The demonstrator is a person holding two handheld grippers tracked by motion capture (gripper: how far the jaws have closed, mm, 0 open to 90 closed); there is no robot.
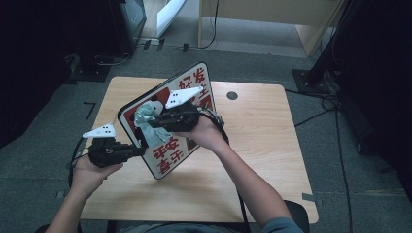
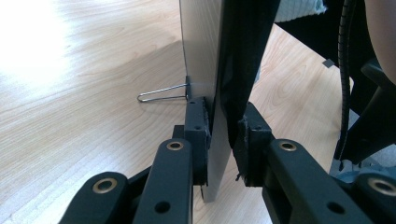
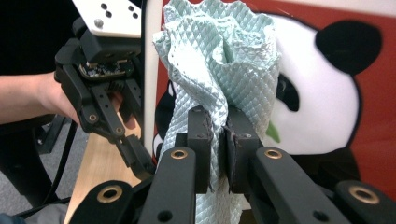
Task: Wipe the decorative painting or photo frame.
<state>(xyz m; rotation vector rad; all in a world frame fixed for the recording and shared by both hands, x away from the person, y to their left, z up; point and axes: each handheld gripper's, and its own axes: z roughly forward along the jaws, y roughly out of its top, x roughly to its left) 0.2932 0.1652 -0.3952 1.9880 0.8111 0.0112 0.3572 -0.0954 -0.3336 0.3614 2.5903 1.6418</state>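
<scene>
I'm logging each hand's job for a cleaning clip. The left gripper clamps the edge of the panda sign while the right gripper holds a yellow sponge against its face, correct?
Not quite: the right gripper holds no yellow sponge; it is shut on a pale green quilted cloth, as the right gripper view shows. The rest stands: the left gripper clamps the edge of the panda sign, and the cloth is against its face.

signs – 1 [image 1: 182, 141] | cloths – 1 [image 1: 145, 119] | grippers – 2 | tables – 1 [image 1: 262, 145]

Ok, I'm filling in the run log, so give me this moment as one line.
left gripper: shut on sign edge, held tilted above table | right gripper: shut on cloth, against sign's panda face
</scene>
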